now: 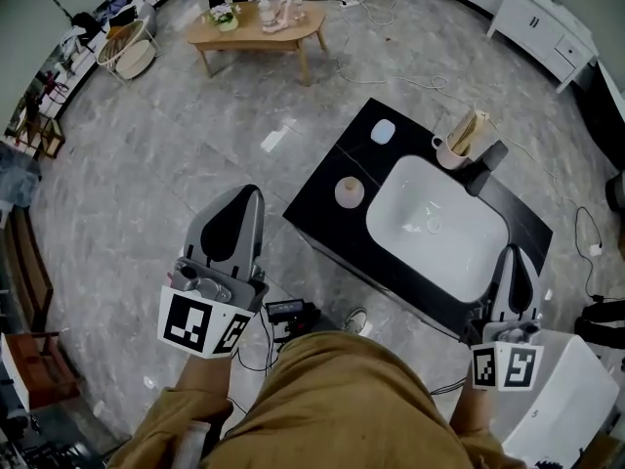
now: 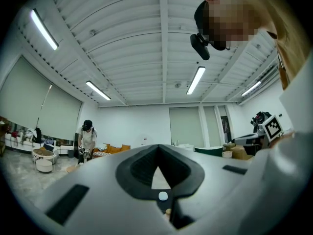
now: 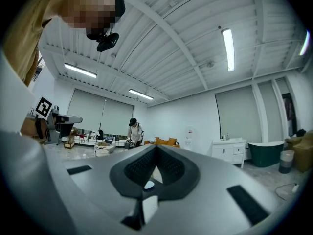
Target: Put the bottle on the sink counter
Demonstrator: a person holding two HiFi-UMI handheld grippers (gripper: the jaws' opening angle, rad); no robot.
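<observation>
**Spotter:** Where's the bottle from where you sit?

**Operator:** I can't be sure. My best guess at the bottle [image 1: 349, 191] is the round beige shape already on the black worktop [image 1: 322, 208], just beside the left rim of the basin [image 1: 439, 225]. From overhead I see only a circle. If it is the bottle, it stands upright with its long axis pointing up at my head camera.

**Spotter:** Which side is closer?

**Operator:** It lies ahead and to the right of my left gripper [image 1: 244, 195], and well apart from my right gripper [image 1: 514, 252], which is past the basin's near corner. So the left is nearer.

**Spotter:** And the fingers?

**Operator:** Both grippers point at the ceiling. The left fingers [image 2: 141, 166] are pressed together with nothing between them, and the right fingers [image 3: 142, 169] look the same.

**Spotter:** Count for me.

**Operator:** Two grippers, one worktop and one basin. On the worktop there's one beige round, one pale blue oval [image 1: 383, 132] and one cup [image 1: 449, 154] stuffed with things. The low table [image 1: 256, 35] far off carries several small items, too small to count or name.
</observation>
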